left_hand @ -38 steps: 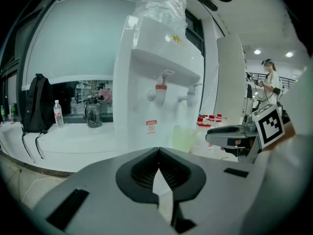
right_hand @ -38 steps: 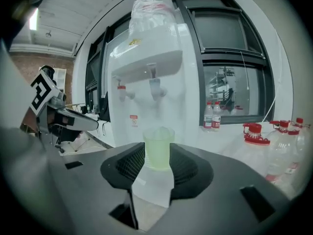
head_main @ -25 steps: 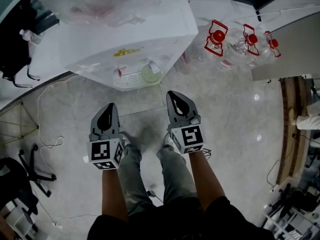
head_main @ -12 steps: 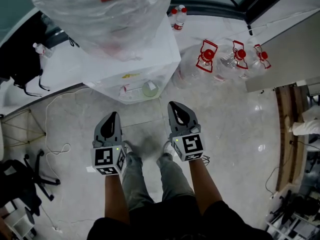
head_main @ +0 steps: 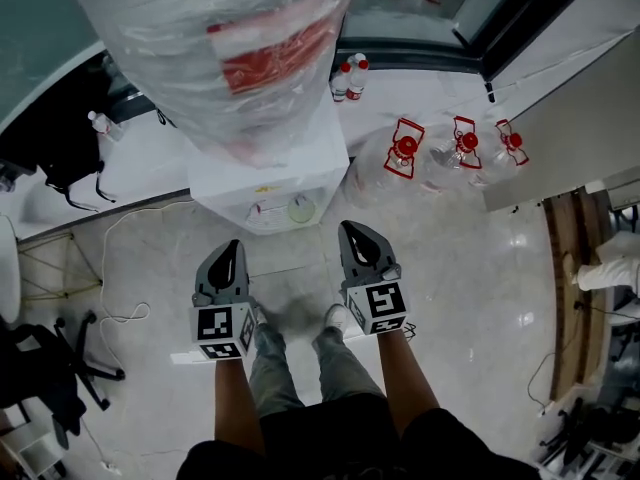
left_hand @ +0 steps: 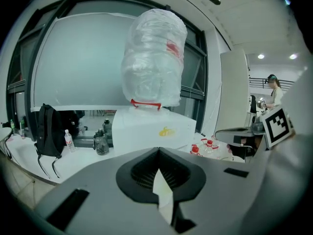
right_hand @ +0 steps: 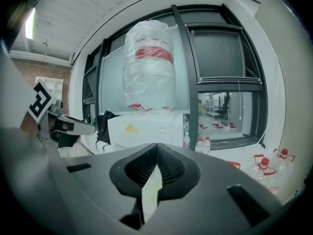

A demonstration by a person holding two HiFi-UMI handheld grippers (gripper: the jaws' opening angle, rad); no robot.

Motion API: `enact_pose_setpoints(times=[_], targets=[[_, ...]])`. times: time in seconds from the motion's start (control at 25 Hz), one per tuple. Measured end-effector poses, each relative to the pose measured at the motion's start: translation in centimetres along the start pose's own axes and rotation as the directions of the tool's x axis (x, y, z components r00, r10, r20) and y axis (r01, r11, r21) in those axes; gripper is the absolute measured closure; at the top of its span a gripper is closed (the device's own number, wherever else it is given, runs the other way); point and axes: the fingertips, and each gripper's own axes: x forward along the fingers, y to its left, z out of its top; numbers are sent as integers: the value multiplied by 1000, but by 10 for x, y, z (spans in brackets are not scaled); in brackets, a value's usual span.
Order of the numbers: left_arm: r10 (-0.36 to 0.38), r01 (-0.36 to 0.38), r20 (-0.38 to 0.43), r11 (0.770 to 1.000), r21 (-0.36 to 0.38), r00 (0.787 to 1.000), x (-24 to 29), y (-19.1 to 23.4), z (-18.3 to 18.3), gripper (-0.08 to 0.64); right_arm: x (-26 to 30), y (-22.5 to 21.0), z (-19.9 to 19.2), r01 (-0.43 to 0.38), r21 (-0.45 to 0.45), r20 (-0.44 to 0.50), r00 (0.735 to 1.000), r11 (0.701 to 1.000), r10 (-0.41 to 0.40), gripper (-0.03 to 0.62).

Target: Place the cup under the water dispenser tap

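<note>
The water dispenser (head_main: 270,173), topped by a plastic-wrapped bottle (head_main: 215,58), was seen at upper centre. At mid-frame, the left claw (head_main: 232,248) and right claw (head_main: 350,230) were pinched together, with nothing gripped. The pale green cup (head_main: 301,208) was set on the dispenser's front tray, just above them.

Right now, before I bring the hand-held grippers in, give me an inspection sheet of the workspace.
Surface: glossy pale floor, no table in use.
Job's things: white water dispenser with a plastic-wrapped bottle on top; pale green cup in its front recess; tap not made out.
Clutter: three jugs with red handles on the floor right of the dispenser; small bottles on the ledge; black backpack at left.
Grippers: left hand-held gripper and right hand-held gripper both shut, empty, short of the dispenser.
Cables: white cable on the floor at left.
Surroundings: windows behind; office chair; a person at far right.
</note>
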Motion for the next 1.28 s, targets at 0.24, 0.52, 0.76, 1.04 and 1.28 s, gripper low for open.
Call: enact_pose_setpoints(times=[0.24, 0.52, 0.76, 1.04, 1.28], targets=[[21, -21, 23, 1000, 2, 1000, -12, 6, 39, 551, -7, -2, 37, -5, 3, 16, 1000, 1000, 4, 580], [51, -51, 54, 999, -1, 997, -26, 15, 80, 551, -14, -5, 77, -6, -9, 43, 999, 1000, 7, 580], [59, -59, 84, 998, -4, 995, -39, 17, 107, 551, -24, -5, 100, 1, -22, 66, 998, 1000, 1, 580], [59, -62, 128, 998, 18, 990, -48, 15, 138, 551, -34, -8, 130, 1, -38, 89, 996, 999, 2, 580], [57, -66, 175, 997, 46, 983, -61, 14, 169, 551, -48, -10, 160, -7, -52, 116, 993, 999, 13, 580]])
